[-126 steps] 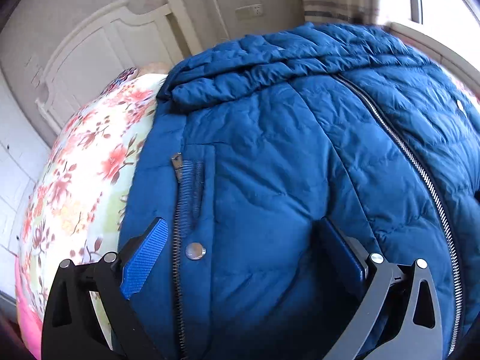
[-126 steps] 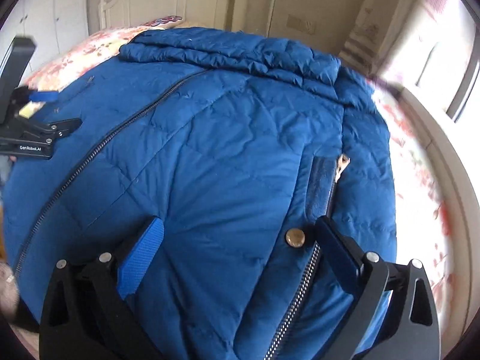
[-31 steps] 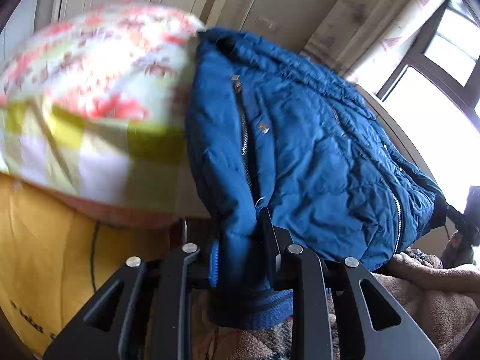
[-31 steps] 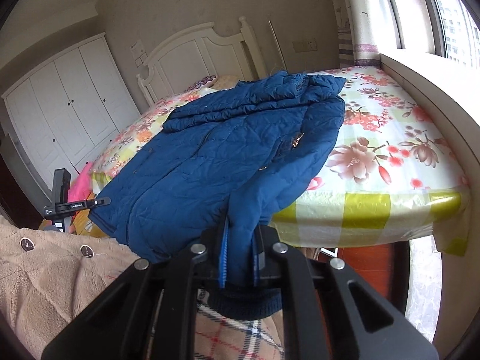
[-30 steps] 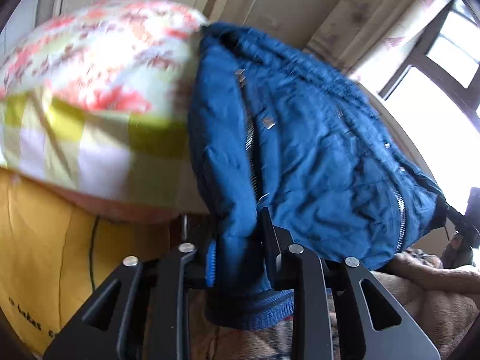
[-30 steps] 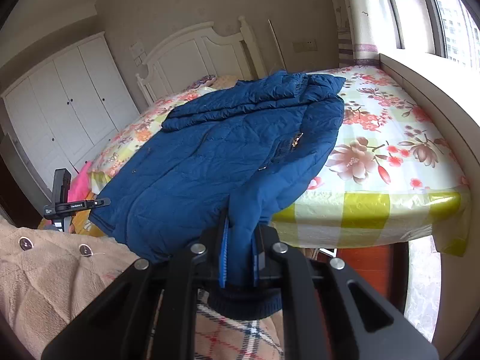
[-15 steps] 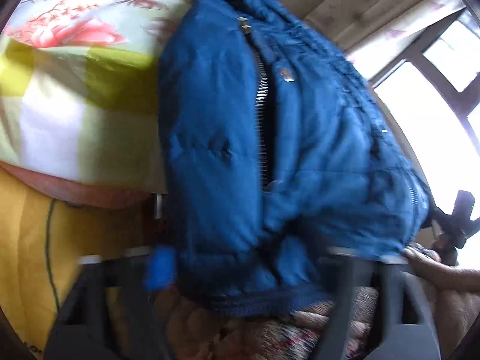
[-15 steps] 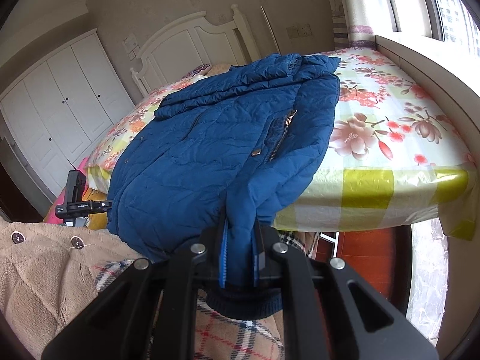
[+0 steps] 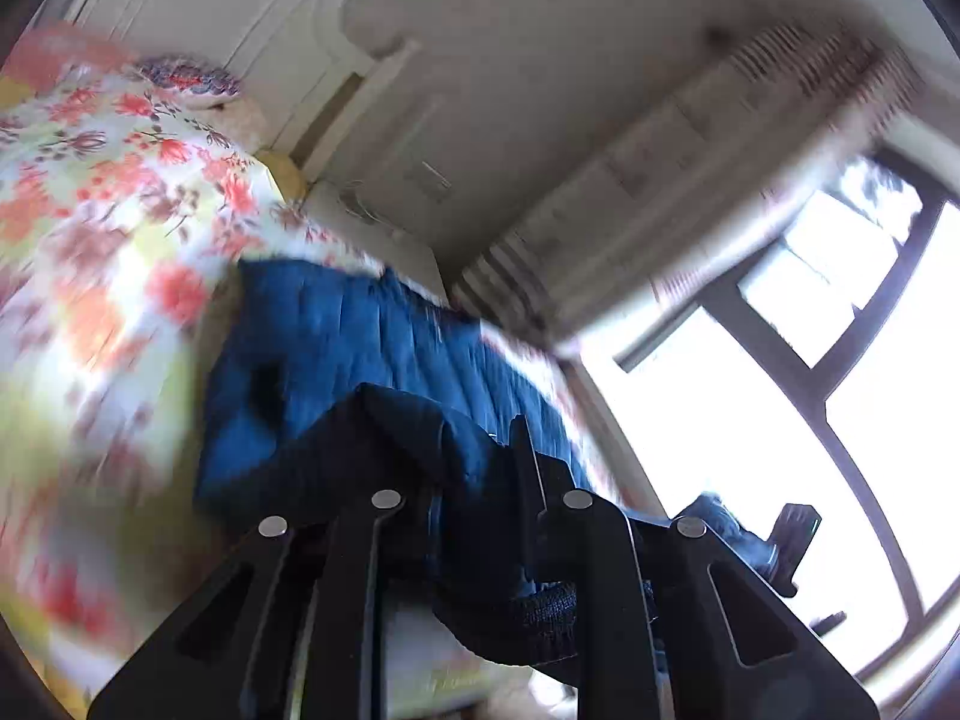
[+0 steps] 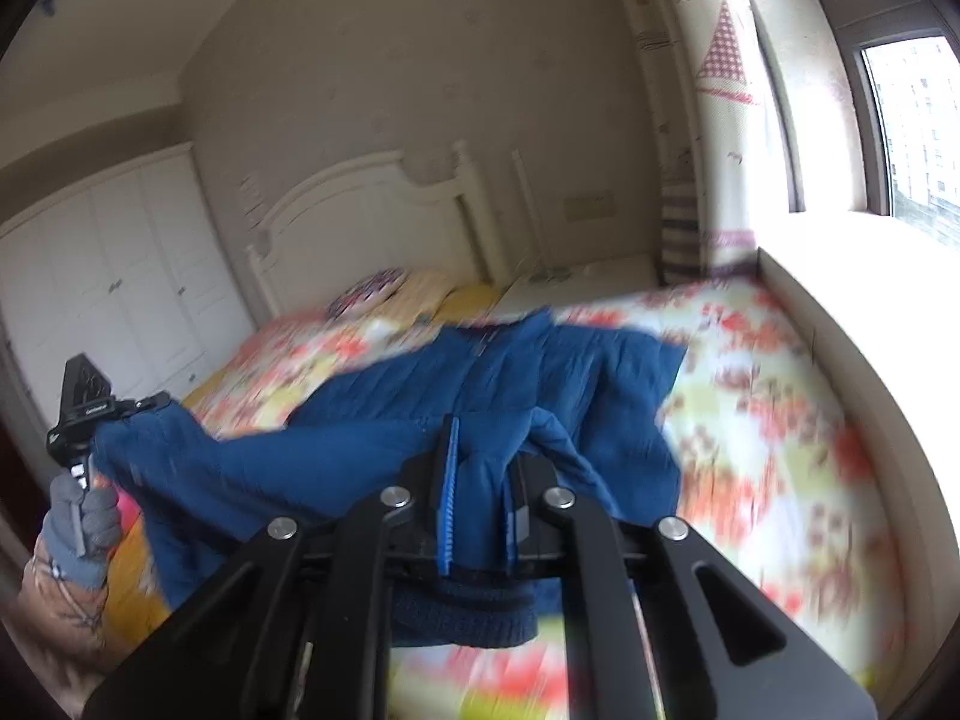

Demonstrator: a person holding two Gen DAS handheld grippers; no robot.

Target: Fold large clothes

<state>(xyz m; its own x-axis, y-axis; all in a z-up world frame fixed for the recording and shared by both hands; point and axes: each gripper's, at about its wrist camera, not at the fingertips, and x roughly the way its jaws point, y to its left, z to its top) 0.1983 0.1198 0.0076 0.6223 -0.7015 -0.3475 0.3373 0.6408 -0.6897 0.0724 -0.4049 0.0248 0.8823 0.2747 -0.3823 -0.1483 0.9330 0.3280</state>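
A blue puffer jacket lies on the bed with its lower half lifted off the sheet. My right gripper is shut on the dark ribbed hem, blue pads pressed into the cloth. My left gripper has the other hem corner between its fingers, and its jaws are closing tight on the fabric. In the right wrist view the left gripper appears at the far left in a gloved hand, with the hem stretched between the two. The right gripper shows small at the right of the left wrist view.
The bed carries a floral sheet and a pillow by the white headboard. White wardrobe doors stand on the left. A pale ledge and a window run along the right.
Both grippers have risen and swung forward over the bed, carrying the hem up off the bed's end. The left jaws spread wide half a second ago and have shut again.
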